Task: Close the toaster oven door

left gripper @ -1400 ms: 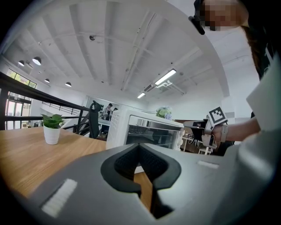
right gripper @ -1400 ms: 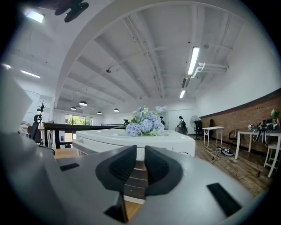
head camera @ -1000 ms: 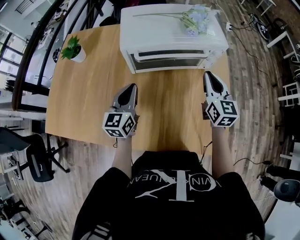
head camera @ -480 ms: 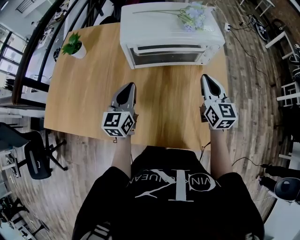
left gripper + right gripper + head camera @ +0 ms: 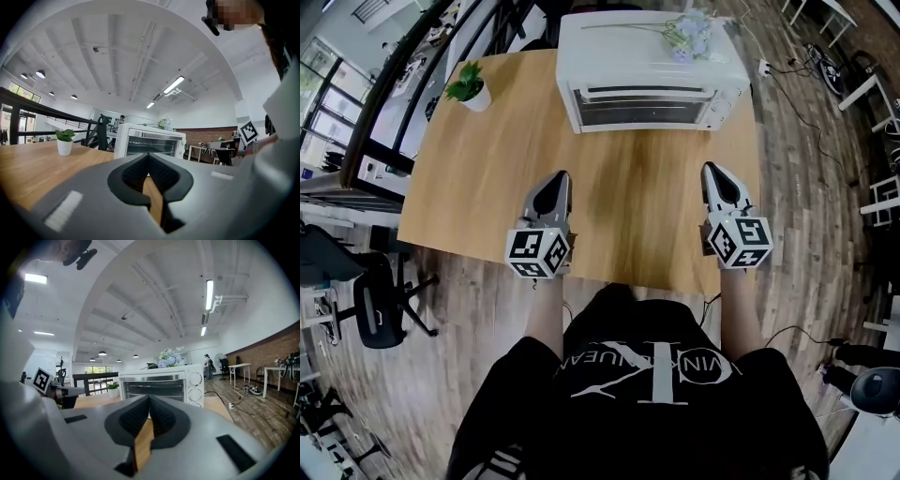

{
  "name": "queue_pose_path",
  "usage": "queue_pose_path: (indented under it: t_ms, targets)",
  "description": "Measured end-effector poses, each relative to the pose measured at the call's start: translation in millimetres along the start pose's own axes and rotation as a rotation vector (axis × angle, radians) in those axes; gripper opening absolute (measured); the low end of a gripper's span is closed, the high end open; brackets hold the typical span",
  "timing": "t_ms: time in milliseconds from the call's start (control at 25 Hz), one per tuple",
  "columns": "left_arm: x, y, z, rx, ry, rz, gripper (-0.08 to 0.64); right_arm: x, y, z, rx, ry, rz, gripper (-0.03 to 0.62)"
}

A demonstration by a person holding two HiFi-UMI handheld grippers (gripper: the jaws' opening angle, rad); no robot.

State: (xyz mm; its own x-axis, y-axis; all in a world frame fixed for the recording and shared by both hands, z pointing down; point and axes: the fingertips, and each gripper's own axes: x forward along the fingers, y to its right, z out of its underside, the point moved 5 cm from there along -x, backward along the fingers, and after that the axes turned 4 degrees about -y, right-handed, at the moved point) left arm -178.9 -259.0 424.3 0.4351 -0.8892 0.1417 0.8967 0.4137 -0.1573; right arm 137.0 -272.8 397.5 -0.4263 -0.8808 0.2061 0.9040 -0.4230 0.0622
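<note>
Only gripper views show left tool (image 5: 148, 156), right tool (image 5: 149, 398) jaws together.

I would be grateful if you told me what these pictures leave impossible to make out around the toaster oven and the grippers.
- Contents of the toaster oven: in every view its dark glass door shows only faint rack lines.
- Markings on the dials: too small in the right gripper view, smaller still in the head view.
- The person's grip on the left gripper and right gripper: covered by their marker cubes in the head view.
</note>
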Motion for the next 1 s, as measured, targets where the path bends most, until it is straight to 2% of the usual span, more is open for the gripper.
queue_pose_path:
  t_ms: [560,1000]
  targets:
    - [-56,33,13,0.013,-0.006,-0.023,0.011,-57,-21,22,-0.007,-0.019,-0.014,0.014]
    - [-86,50,13,0.017,0.014,-0.042,0.011,-86,-32,23,-0.028,-0.007,-0.031,0.014]
